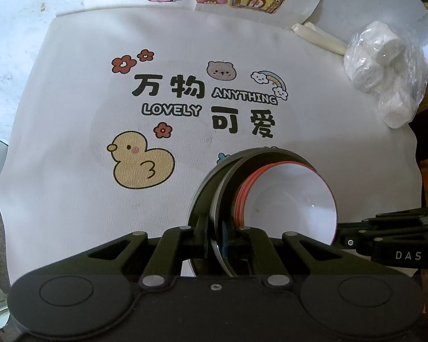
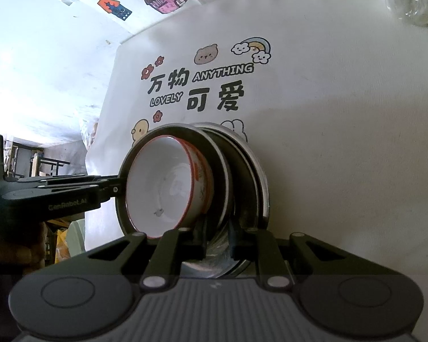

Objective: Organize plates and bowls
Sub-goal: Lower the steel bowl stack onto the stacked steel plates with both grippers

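Both pairs of fingers are being pinched onto plate rims: the left gripper (image 1: pixel 215 242) is clamped on the rim of the plates (image 1: pixel 214 199), and the right gripper (image 2: pixel 218 242) on the opposite rim. The stack, with a red-rimmed bowl (image 1: pixel 294 199) nested in it, is being held tilted over the mat's (image 1: pixel 71 85) near edge, by the printed duck (image 1: pixel 139 159).

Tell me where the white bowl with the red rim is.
The white bowl sits nested atop dark plates, held by both grippers above the cartoon-printed cloth.
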